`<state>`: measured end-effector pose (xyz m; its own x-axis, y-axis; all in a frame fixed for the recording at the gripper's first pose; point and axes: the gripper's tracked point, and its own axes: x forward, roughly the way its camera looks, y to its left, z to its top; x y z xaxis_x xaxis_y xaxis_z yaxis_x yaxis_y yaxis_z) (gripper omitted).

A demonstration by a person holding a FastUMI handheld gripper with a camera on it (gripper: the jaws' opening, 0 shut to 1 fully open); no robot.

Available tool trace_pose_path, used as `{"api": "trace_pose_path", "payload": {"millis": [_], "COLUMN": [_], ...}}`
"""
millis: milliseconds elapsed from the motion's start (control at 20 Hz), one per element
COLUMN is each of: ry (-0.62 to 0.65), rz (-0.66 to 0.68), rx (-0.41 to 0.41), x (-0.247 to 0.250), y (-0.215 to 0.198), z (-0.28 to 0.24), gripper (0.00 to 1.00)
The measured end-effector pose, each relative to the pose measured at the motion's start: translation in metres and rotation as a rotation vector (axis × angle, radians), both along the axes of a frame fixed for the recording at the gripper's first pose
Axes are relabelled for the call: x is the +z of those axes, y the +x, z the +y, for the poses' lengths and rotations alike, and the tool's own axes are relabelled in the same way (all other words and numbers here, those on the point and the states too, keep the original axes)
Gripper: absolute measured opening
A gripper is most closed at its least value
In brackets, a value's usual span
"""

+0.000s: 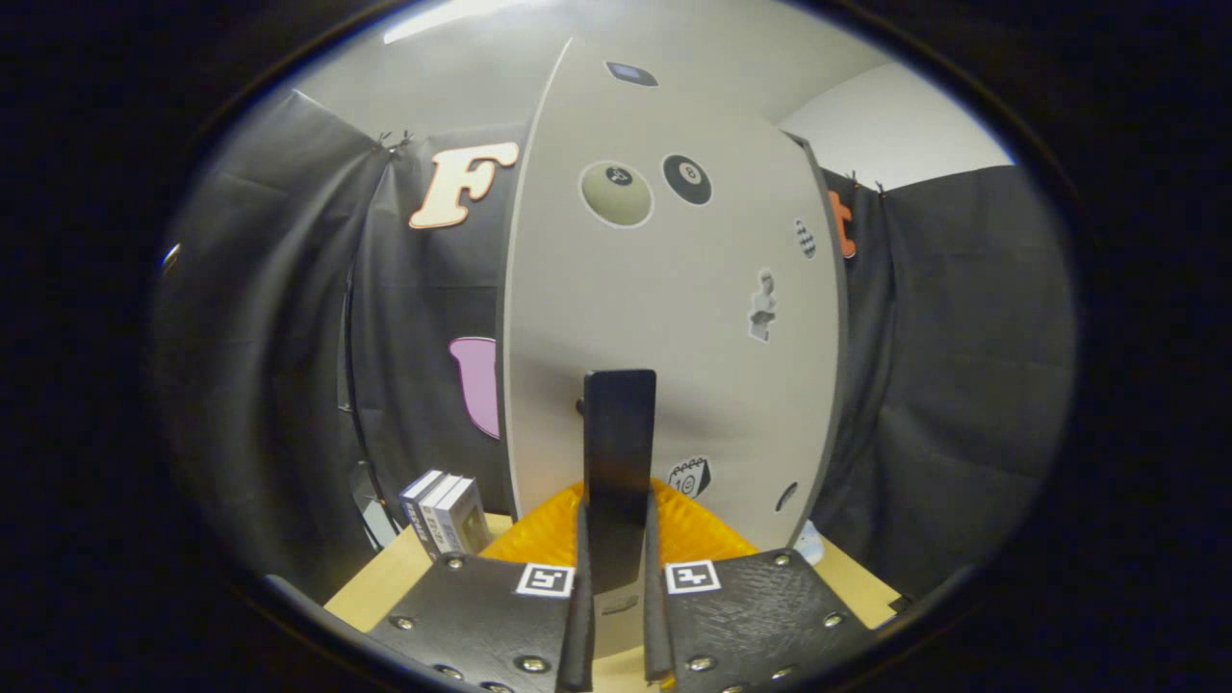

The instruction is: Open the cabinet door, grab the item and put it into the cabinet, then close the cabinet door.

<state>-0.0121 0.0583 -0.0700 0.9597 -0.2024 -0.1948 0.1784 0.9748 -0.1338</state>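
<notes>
A pale cabinet door (674, 318) with several stickers faces me and stands close ahead. Its dark upright handle (619, 423) rises from between my fingers. My gripper (617, 525) is shut on the lower part of that handle, one finger (580, 577) pressing on its left side and the other on its right. The door's left edge (507, 385) shows as a thin grey strip; I cannot tell whether the door is ajar. Three small boxes (443, 510) stand upright together on the wooden table (385, 577), left of the door and apart from my fingers.
Black cloth walls close in on both sides of the cabinet. A small pale object (810, 545) lies on the table by the cabinet's lower right corner. The table's bare wood shows to the left and right of my fingers.
</notes>
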Motion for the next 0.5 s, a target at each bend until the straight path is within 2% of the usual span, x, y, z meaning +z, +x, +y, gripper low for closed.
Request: {"api": "trace_pose_path", "payload": {"millis": [250,500], "ry": [0.033,0.005], "rz": [0.008,0.006], "rx": [-0.066,-0.150], "x": [0.001,0.009], "y": [-0.018,-0.039], "z": [-0.011,-0.036], "gripper": [0.20,0.20]}}
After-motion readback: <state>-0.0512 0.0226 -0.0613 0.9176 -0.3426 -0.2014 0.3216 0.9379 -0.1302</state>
